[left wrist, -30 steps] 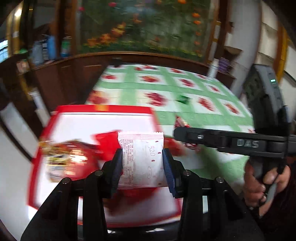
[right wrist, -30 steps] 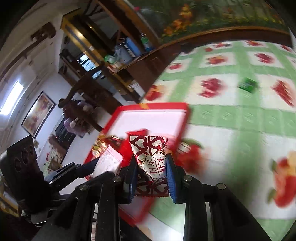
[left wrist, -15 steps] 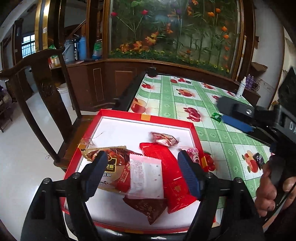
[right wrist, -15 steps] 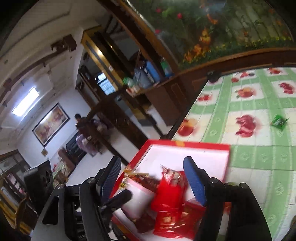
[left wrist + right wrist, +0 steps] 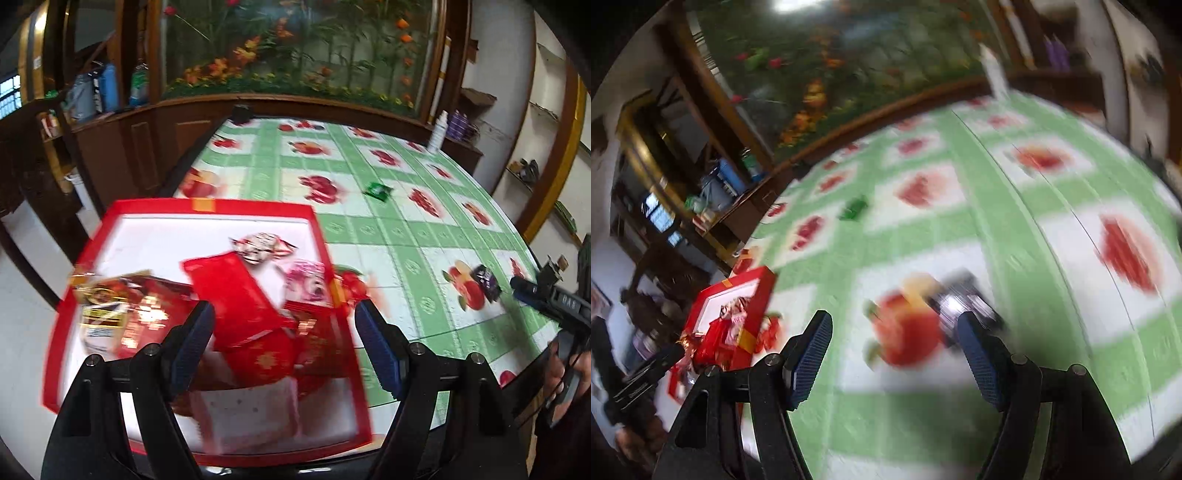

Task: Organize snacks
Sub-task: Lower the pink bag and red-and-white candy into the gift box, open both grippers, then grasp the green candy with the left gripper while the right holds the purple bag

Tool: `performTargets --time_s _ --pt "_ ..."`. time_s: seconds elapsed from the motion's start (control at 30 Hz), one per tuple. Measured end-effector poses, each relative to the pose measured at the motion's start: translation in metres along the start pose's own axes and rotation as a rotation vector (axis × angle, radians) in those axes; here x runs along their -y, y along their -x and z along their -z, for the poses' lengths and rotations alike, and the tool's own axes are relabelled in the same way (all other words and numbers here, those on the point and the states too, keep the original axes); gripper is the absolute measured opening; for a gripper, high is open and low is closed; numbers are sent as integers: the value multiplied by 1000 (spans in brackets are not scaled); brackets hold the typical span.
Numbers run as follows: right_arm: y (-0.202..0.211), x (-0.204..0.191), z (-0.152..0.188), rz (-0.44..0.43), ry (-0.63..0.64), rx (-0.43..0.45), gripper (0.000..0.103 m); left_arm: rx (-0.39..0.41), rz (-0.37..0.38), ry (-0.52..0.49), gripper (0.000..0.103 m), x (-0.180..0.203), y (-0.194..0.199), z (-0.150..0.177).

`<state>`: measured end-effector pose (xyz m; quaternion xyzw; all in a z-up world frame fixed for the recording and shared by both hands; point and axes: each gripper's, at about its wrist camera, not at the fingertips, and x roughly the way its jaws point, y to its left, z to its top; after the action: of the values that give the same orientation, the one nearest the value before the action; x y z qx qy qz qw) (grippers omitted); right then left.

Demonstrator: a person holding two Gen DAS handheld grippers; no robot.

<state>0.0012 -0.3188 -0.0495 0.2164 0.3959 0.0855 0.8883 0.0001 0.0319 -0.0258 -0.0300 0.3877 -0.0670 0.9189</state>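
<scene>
Big picture first: we've got the table w/ the green fruit-print tablecloth (image 5: 373, 229), and the red tray (image 5: 155, 206) at its near left corner, already piled w/ snack packets (image 5: 236, 295). Left gripper (image 5: 284, 332) hovers over that pile, jaws wide, nothing in them. Right gripper (image 5: 894, 347) is also spread wide and empty, aimed at the small dark purple snack (image 5: 960, 302) lying loose on the cloth, well apart from the tray. That's prob the next pick imo. Tip: view's blurry, so we settle first, center the packet btwn the pads, come down low, then squeeze. The little green candy (image 5: 377, 190) farther up the table can wait.
</scene>
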Motion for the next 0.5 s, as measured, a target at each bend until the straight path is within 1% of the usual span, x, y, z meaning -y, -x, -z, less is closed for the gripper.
performTargets --time_s 0.03,0.07,0.13,0.17,0.27,0.3,0.37,0.4,0.47,0.5 --pt "1 4 2 1 2 -5 73 -9 11 -2 78 3 -1 0" --pt "2 4 4 26 21 3 73 -19 22 -6 78 7 -3 0" --pt "0 1 2 131 104 30 73 -25 25 -19 78 13 -2 2" --pt "-4 -1 0 151 134 28 73 -24 22 -27 78 14 0 2" --pt "-14 -4 -6 152 220 23 73 -26 13 -33 78 14 3 4" --pt "-22 -6 -9 172 260 4 73 -29 8 -31 78 14 4 4" --pt "-36 -6 -12 196 293 -43 73 -38 0 -29 78 14 3 3" --pt "-44 -4 -16 186 295 -68 73 -45 -1 -32 78 15 1 2" --pt "-57 -2 -16 168 296 -127 69 -51 1 -38 78 17 0 -1" --pt "-58 -7 -16 206 332 -109 65 -54 -2 -45 78 19 -1 -4"
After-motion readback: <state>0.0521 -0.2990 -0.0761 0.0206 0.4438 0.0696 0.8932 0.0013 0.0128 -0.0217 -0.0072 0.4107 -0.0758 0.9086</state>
